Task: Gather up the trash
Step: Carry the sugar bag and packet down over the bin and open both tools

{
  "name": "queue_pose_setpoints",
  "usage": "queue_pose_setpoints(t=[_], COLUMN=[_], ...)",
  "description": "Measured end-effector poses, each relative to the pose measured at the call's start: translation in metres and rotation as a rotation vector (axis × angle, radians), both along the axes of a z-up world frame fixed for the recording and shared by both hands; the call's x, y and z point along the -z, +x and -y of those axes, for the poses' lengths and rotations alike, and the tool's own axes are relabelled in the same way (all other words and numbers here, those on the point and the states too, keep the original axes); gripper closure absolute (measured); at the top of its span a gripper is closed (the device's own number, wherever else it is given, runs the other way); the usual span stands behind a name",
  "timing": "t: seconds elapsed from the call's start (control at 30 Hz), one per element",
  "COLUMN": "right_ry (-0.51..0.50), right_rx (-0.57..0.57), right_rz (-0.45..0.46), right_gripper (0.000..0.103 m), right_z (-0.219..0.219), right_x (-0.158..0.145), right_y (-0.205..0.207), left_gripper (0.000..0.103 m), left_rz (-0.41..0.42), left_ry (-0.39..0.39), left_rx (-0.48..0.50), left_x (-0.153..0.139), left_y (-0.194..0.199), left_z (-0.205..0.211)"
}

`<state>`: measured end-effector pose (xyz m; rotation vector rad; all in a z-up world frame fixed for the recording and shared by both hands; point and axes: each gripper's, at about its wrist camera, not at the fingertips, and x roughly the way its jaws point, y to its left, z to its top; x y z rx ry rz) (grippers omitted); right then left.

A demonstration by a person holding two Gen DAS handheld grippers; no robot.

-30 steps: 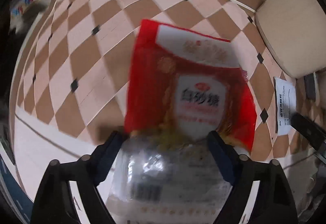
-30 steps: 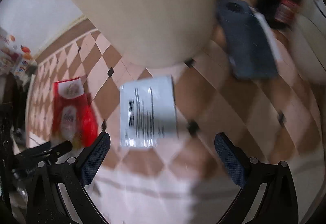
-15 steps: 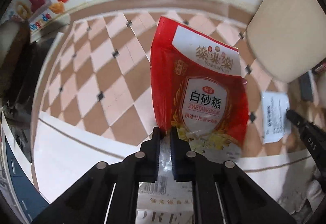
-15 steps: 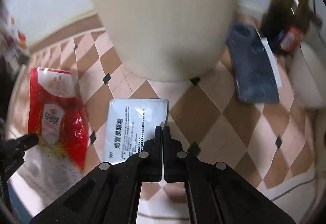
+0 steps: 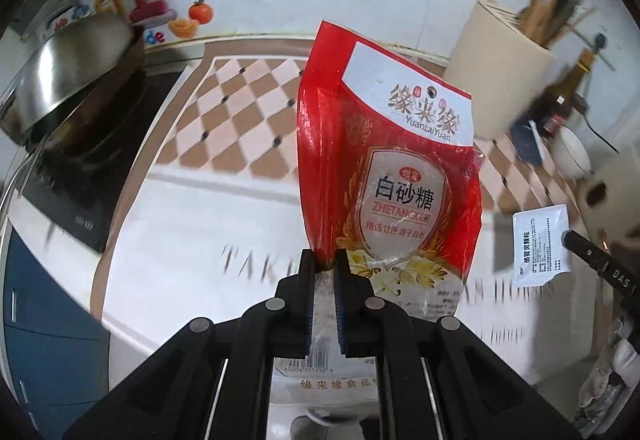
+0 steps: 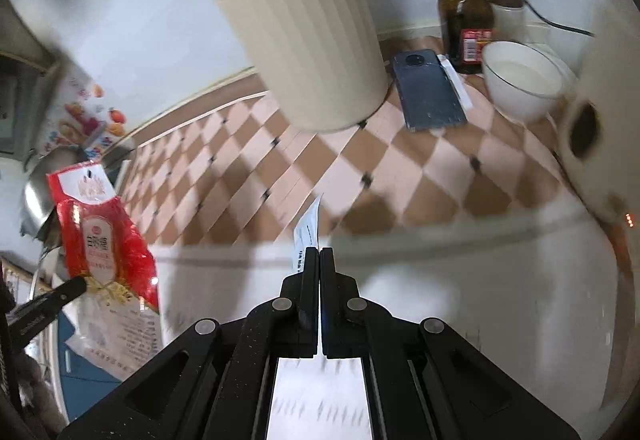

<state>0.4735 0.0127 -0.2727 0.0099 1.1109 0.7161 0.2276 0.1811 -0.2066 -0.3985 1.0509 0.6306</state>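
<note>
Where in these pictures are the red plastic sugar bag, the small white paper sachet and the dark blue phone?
red plastic sugar bag (image 5: pixel 404 195): left wrist view, printed front panel.
small white paper sachet (image 5: pixel 541 244): left wrist view, printed face.
dark blue phone (image 6: pixel 430 95): right wrist view, middle of its back.

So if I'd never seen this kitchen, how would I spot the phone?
Find the tall ribbed cream pot holding wooden sticks, at the back of the checkered counter. The phone lies flat just right of it, before the brown bottle and white bowl. It is the only dark, flat slab there, with a round camera lens.
</note>
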Motion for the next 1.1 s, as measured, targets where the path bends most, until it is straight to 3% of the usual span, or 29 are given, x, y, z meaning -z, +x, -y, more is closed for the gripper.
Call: queue_pose_setpoints(t=[0.17, 0.27, 0.37, 0.53, 0.67, 0.7, 0.9, 0.97, 1.0, 1.1], right_ry=[0.017, 0.025, 0.008, -0.082, -0.157, -0.171, -0.262, -0.282, -0.285, -0.306], right_rx=[0.021, 0.053, 0.072, 0.074, 0.089, 0.091, 0.091, 0.093, 0.095, 0.092], right_rz=[0.027, 0.004, -0.046, -0.128, -0.218, -0.247, -0.352, -0.382, -0.388, -0.407], right_gripper=[0.103, 0.103, 0.103, 0.103, 0.103, 0.103, 0.103, 0.103, 0.103, 0.103], right_z=[0.059, 0.094, 0.125, 0.155, 0.167, 0.168, 0.158, 0.153, 0.151, 0.146], right_x=[-0.030, -0.031, -0.022, 0.024, 0.103, 0.124, 0.297, 0.373, 0.391, 0.473], right_y=[-0.102, -0.175, -0.243, -0.312, -0.334, -0.336, -0.331, -0.323, -0.320, -0.309], left_gripper=[0.097, 0.097, 0.097, 0.097, 0.097, 0.097, 0.096, 0.096, 0.096, 0.096], left_rz=[-0.008, -0.043, -0.104, -0.253, -0.371, -0.404, -0.507, -0.553, -0.577, -0.618], left_ry=[-0.034, -0.074, -0.141, -0.245, -0.323, -0.353, -0.489, -0.510, -0.523, -0.534], left_rx=[0.066, 0.102, 0.124, 0.144, 0.118, 0.104, 0.063, 0.066, 0.072, 0.083], left_x=[0.010, 0.029, 0.056, 0.138, 0.233, 0.270, 0.459, 0.526, 0.566, 0.635], left_y=[-0.071, -0.121, -0.166, -0.204, -0.204, -0.200, -0.180, -0.170, -0.165, -0.153], left_z=[0.037, 0.061, 0.082, 0.108, 0.114, 0.113, 0.119, 0.125, 0.128, 0.134])
